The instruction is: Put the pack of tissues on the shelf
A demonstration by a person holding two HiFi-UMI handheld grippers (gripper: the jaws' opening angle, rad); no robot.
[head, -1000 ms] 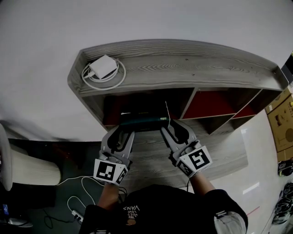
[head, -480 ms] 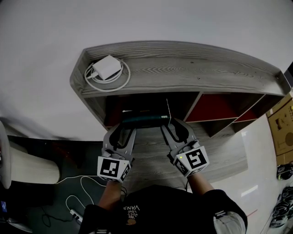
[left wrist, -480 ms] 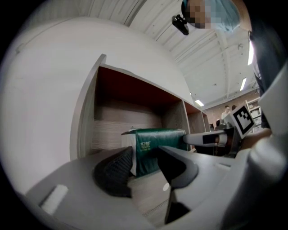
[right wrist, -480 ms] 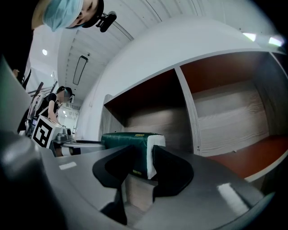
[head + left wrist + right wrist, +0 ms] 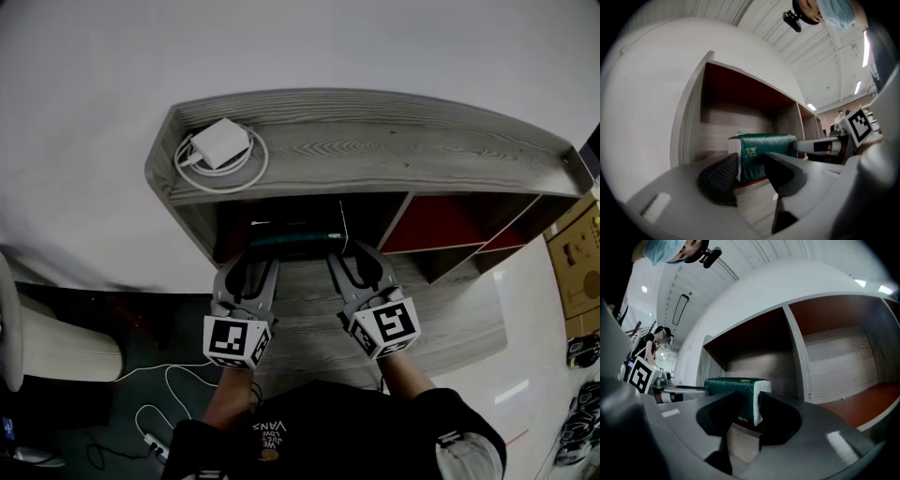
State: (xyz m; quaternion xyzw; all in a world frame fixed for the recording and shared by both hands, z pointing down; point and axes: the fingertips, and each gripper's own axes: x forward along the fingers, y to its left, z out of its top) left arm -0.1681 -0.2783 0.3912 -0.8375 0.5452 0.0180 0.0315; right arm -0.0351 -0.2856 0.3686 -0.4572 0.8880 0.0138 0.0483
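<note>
From overhead, the left gripper [image 5: 251, 267] and right gripper [image 5: 349, 265] carry the pack of tissues [image 5: 294, 243] level at the mouth of the shelf's [image 5: 394, 150] leftmost compartment, below a white charger [image 5: 217, 142].

In the left gripper view, the jaws are clamped on one end of the pack. It sits just over the compartment floor, though I can't tell if it touches.

In the right gripper view, the jaws pinch the white end. I'd push both in evenly, lay it flat, then let go together.

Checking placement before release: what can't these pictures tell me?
Whether the pack of tissues touches the compartment floor: the shelf top overhangs it in the head view; fingers cover much of its underside in both gripper views.
The pack's logo text: too small, left gripper view.
</note>
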